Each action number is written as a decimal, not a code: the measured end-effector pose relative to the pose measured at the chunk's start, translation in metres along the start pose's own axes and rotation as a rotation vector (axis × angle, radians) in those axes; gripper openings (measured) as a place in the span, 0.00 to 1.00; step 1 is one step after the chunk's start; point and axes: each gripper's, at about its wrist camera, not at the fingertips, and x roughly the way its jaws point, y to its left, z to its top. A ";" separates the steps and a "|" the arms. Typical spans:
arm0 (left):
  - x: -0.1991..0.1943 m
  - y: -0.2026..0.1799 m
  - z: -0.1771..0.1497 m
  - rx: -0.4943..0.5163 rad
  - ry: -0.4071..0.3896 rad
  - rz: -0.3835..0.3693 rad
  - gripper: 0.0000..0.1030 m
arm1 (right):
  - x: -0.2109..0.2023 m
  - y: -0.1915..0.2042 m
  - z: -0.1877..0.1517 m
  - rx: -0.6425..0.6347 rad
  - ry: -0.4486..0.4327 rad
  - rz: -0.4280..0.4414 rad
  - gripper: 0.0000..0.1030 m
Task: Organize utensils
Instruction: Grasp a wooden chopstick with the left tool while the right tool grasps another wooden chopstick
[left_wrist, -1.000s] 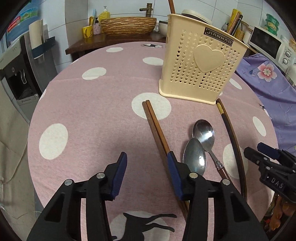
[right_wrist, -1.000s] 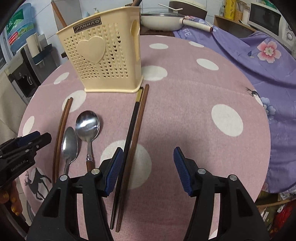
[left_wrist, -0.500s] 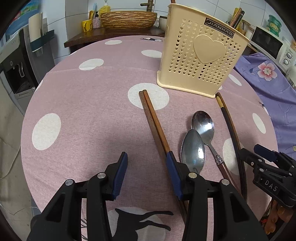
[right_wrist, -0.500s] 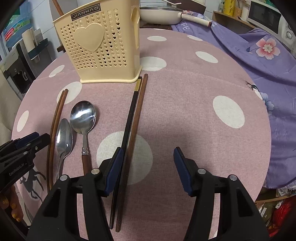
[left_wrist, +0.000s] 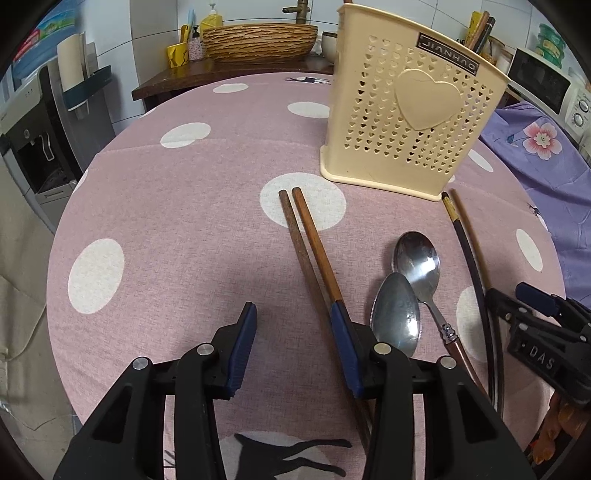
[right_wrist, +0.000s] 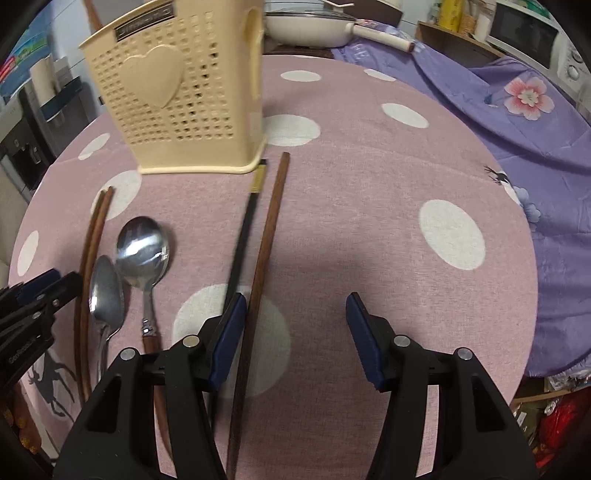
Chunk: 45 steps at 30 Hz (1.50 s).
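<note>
Gripper in my right hand (right_wrist: 291, 332) hangs over the counter (right_wrist: 369, 184) with its jaws spread and nothing pinched; they have just been narrowing a little. Between them lies only one stick, the brown chopstick (right_wrist: 267, 236), close against the inner face of my left-side finger, while the black chopstick (right_wrist: 242, 243) runs just outside that finger. Both sticks point straight away from me, their long axes in line with my fingers, far ends near the foot of the cream utensil basket (right_wrist: 192, 110).

My left gripper (left_wrist: 293, 343) is likewise spread and empty. Its right-side finger sits over the brown chopstick pair (left_wrist: 310, 243), which lies lengthwise ahead, not between the jaws. Two spoons (left_wrist: 406, 288) rest between the two sets of sticks.

I judge the right hand nearer a clean pick: shift slightly left so both sticks fall inside.
</note>
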 end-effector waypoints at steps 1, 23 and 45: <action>-0.002 0.005 0.001 -0.008 -0.003 0.015 0.40 | 0.000 -0.004 0.001 0.017 -0.001 -0.004 0.51; 0.020 0.010 0.029 -0.081 -0.002 -0.032 0.39 | 0.015 -0.017 0.025 0.106 0.009 0.040 0.51; 0.041 -0.005 0.057 -0.015 0.004 0.090 0.09 | 0.046 -0.015 0.076 0.178 0.013 0.057 0.08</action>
